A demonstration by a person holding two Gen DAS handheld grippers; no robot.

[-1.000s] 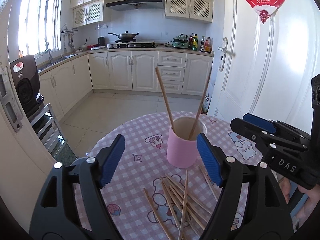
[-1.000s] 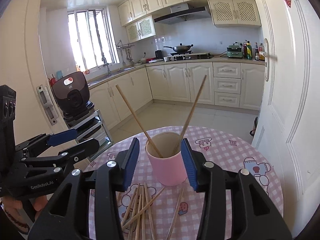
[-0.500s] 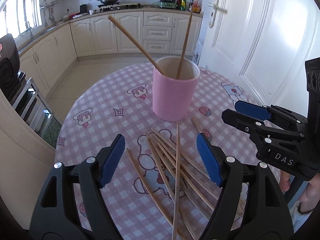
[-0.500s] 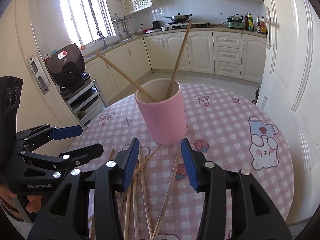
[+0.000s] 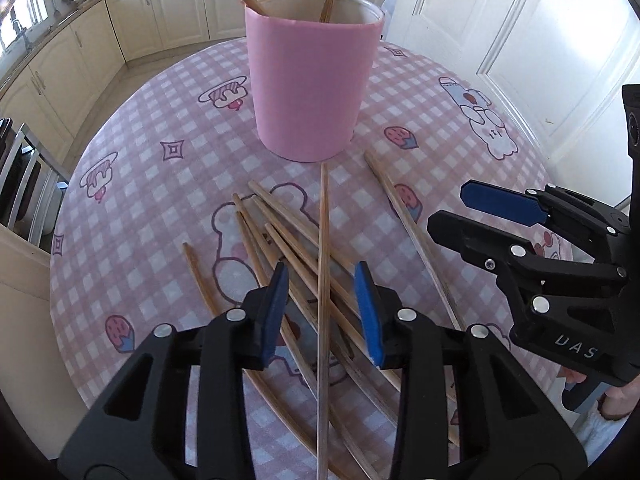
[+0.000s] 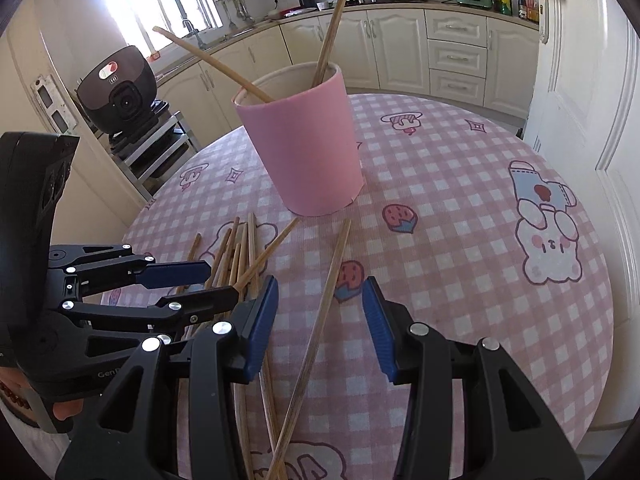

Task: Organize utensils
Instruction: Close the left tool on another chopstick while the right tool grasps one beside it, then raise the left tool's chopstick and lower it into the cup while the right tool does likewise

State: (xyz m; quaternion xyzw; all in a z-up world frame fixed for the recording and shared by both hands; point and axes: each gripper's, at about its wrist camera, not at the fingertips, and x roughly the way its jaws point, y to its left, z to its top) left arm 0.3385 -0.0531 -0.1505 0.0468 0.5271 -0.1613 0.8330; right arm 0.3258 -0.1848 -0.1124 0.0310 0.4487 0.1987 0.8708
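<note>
**Mei:** Both sets of jaws stand apart and hold nothing. The left gripper (image 5: 322, 312) hangs low over the heap of thin, light-brown wooden chopsticks (image 5: 288, 248), its blue pads either side of one long straight chopstick (image 5: 323, 264) that lies on top and points at the cup. The right gripper (image 6: 320, 320) straddles a separate lone chopstick (image 6: 326, 304) lying off to the side of the heap.

**Jun:** Why those two sticks, do you think?

**Mei:** My guess is that they are the easiest. The top one has nothing across it, and the lone one lies apart from the rest, so neither pick should drag its neighbours. The tall pink cylindrical cup (image 6: 298, 148) stands upright just beyond the sticks' far tips, already holding two chopsticks (image 6: 332, 24) that lean out against its rim in opposite directions.

**Jun:** Is there room to work?

**Mei:** The round table with the pink checked cartoon cloth (image 6: 460, 216) is bare on the right side, so that gripper has space. The left is tighter: I cannot tell whether its pads touch the heap, and closing may catch a second stick beneath. The two grippers sit near each other, so lifting together risks a knock. The near ends of the sticks run out of view below, so I cannot say how close they come to the table edge.

**Jun:** And the cup mouth?

**Mei:** Open in the middle, between the two leaning sticks.
</note>
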